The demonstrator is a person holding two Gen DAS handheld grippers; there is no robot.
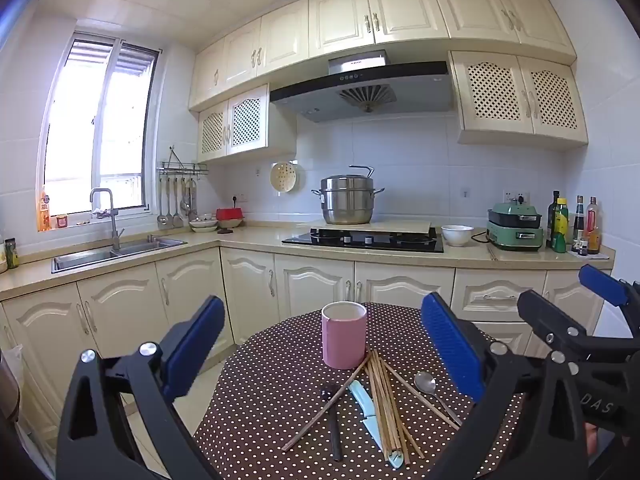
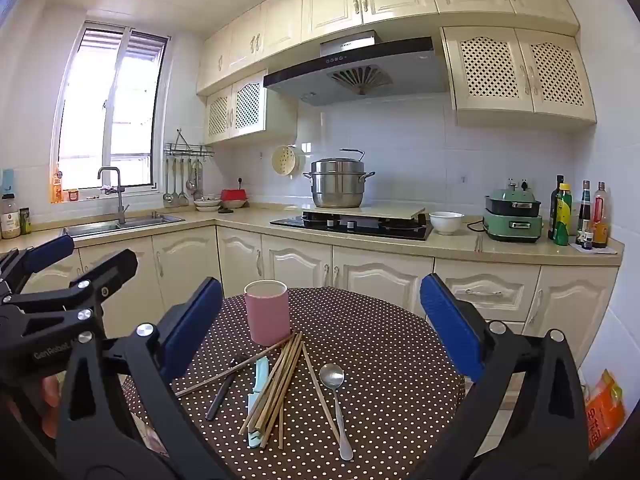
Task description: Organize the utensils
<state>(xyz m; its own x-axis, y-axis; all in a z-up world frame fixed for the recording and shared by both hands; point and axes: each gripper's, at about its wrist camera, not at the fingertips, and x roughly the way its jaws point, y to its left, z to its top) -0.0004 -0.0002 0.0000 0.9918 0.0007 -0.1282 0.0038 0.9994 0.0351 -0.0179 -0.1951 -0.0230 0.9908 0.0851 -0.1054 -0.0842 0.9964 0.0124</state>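
- I am holding the left tool (image 1: 322,350) with its jaws spread wide, gripping nothing, hovering above the near edge of the polka-dot surface (image 1: 272,392).
- I am keeping the right tool (image 2: 320,326) just as wide apart and empty; its blue pads are framing the whole pile.
- The right tool is showing at the right edge of the left view (image 1: 568,304), and the left one is showing at the left edge of the right view (image 2: 76,260).
- The pink cup (image 1: 344,334) is standing upright ahead of the left tool, beyond the utensils; from the right tool it is sitting ahead and a little left (image 2: 267,312).
- The chopsticks (image 1: 382,404) are lying in a loose bundle between the tools' fingers, their far tips nearly touching the cup, with a few strays fanning off to each side.
- The pale blue knife (image 2: 256,396) is lying just left of the bundle, partly under it.
- The black utensil (image 2: 222,390) is lying left of the knife, under a stray chopstick.
- The spoon (image 2: 334,398) is lying right of the bundle, bowl toward the cup.
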